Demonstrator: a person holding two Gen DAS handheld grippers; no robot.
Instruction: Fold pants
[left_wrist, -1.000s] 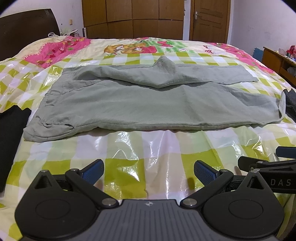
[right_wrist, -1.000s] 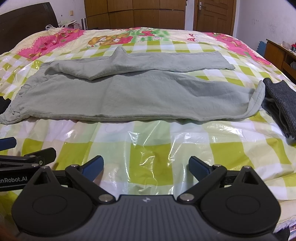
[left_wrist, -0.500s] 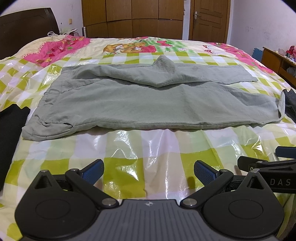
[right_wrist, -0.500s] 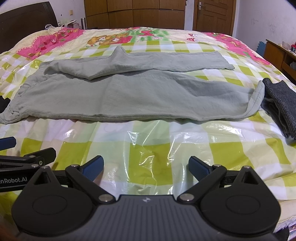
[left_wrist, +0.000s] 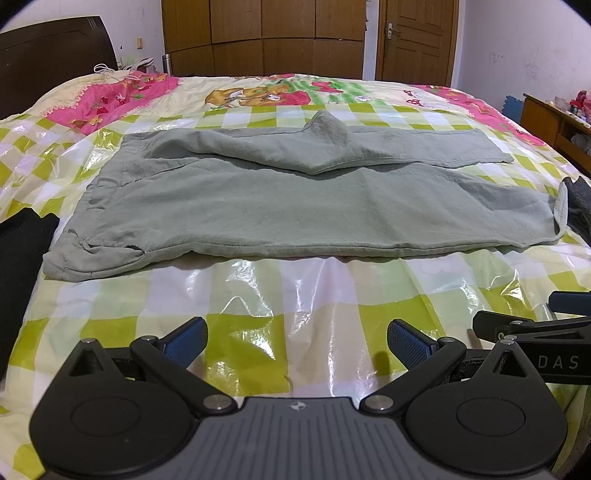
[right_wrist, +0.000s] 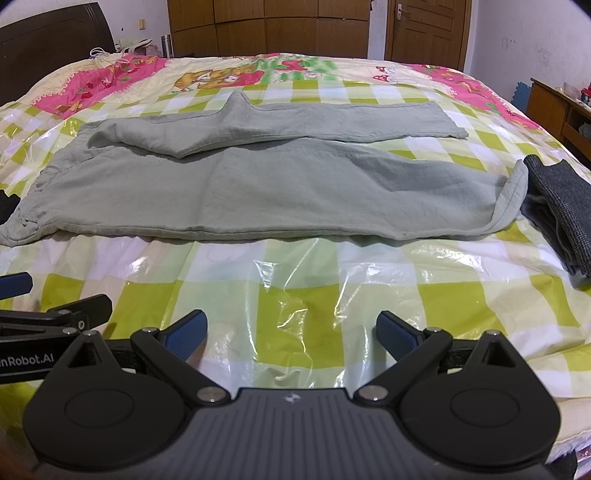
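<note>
The left gripper (left_wrist: 297, 343) hovers low over the near part of the bed, its blue-padded fingers (left_wrist: 184, 341) spread wide apart with nothing between them. The right gripper (right_wrist: 291, 332) hangs just beside it at the same height, its own blue pads (right_wrist: 395, 332) equally far apart and empty; each tool's black arm shows at the inner edge of the other's view.

Under both lies a glossy clear plastic sheet (right_wrist: 295, 291) over a green-and-white checked bedspread (left_wrist: 251, 288), wrinkled but bare from the fingertips up to the garment.

The pale grey-green cotton pants (left_wrist: 295, 206) lie flat across the middle of the bed, waistband (left_wrist: 88, 254) at the left, leg hems at the right. The near leg's long edge runs roughly straight across, well clear of both grippers. The far leg (right_wrist: 332, 118) lies behind it, bunched into a small peak near the crotch. The near hem (right_wrist: 511, 199) curls upward, touching a folded dark grey tweed garment (right_wrist: 561, 206) at the right. Left of the waistband, a black cloth (left_wrist: 22, 266) lies close by.

Beyond the pants the bedspread carries pink cartoon prints (right_wrist: 229, 74) up to a dark wooden headboard (left_wrist: 55, 55).
</note>
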